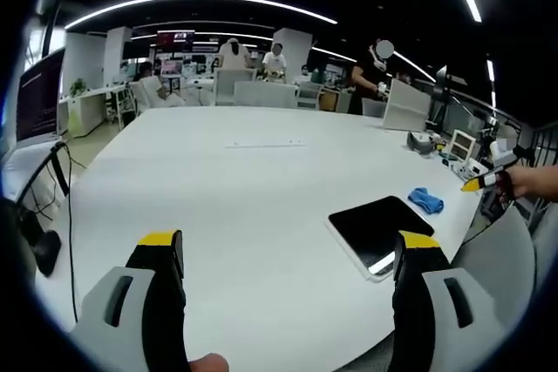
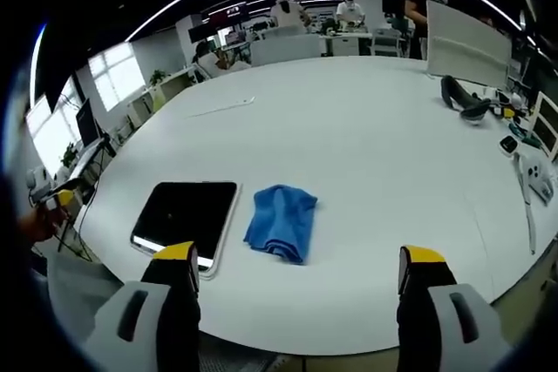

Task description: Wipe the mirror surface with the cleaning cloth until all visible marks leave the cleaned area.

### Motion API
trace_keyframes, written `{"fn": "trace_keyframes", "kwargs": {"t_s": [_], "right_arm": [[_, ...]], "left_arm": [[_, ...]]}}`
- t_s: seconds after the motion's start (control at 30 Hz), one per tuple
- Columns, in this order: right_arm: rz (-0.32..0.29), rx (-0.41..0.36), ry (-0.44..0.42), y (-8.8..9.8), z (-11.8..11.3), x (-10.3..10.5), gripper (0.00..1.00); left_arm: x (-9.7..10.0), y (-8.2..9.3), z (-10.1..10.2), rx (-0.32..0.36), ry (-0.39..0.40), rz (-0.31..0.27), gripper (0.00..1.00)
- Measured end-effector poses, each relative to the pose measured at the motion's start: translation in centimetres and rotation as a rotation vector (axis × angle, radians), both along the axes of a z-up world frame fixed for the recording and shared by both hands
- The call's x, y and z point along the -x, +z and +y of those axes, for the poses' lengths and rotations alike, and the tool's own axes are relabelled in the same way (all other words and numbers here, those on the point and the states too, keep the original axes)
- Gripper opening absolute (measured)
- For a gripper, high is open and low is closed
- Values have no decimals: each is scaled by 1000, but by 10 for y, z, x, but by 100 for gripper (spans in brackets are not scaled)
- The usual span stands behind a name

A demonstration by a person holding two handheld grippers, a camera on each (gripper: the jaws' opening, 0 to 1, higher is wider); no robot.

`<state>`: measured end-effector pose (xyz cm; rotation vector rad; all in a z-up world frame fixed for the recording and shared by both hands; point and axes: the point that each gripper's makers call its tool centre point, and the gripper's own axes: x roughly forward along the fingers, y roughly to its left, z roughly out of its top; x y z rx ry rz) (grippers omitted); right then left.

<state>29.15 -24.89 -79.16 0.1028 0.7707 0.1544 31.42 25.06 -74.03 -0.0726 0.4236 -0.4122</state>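
A: Mirror [image 2: 186, 214] flat on the white table [image 2: 366, 163], dark face up, near the front edge. Blue cloth [image 2: 281, 222] bunched just beside it, close but apart, not on the glass. Probably laid out side by side so either can be reached without crossing over the other.

B: And from the left gripper view?

A: Same pair, off to the right: mirror [image 1: 380, 231] near the table's [image 1: 218, 206] rim, cloth [image 1: 425, 200] just past its far corner. No marks readable on the glass from here; too dark and too small to tell.

B: Grippers?

A: Right gripper [image 2: 296, 272] level and low over the front edge, jaws spread wide and empty, cloth lying ahead between them, mirror toward the left jaw. Left gripper [image 1: 283, 254] likewise spread wide, nothing held, aimed across bare tabletop with the mirror by its right jaw. Yellow tip of the other gripper [image 1: 478, 183] poking in at far right of the left gripper view, with a hand behind it.

B: Stage of the job?

A: Looks like the very start. Cloth not yet picked up, nothing touching the glass. Right side seems better placed for the cloth; left perhaps free to steady the mirror.
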Motion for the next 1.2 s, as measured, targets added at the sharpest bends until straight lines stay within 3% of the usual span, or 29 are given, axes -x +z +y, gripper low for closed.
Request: {"fn": "trace_keyframes", "kwargs": {"t_s": [0.23, 0.43, 0.53, 0.63, 0.77, 0.83, 1.0, 1.2], "right_arm": [[17, 15, 2, 7, 3, -12, 92], [4, 12, -6, 10, 7, -29, 84], [38, 27, 19, -2, 16, -36, 81], [80, 32, 80, -13, 31, -44, 70], [85, 48, 100, -25, 39, -61, 57], [70, 2, 105, -32, 46, -67, 50], [104, -9, 19, -45, 40, -69, 46], [158, 53, 26, -59, 41, -68, 37]], "left_arm": [[-3, 1, 2, 6, 1, -2, 99], [-2, 1, 1, 11, -3, -4, 99], [0, -4, -1, 9, -5, 12, 99], [4, -2, -6, 37, -7, 22, 99], [9, -2, -8, 29, -25, 39, 99], [9, -2, -4, 28, -24, 48, 99], [4, -6, 3, 40, -23, 66, 99], [1, -8, -1, 49, -48, 85, 99]]}}
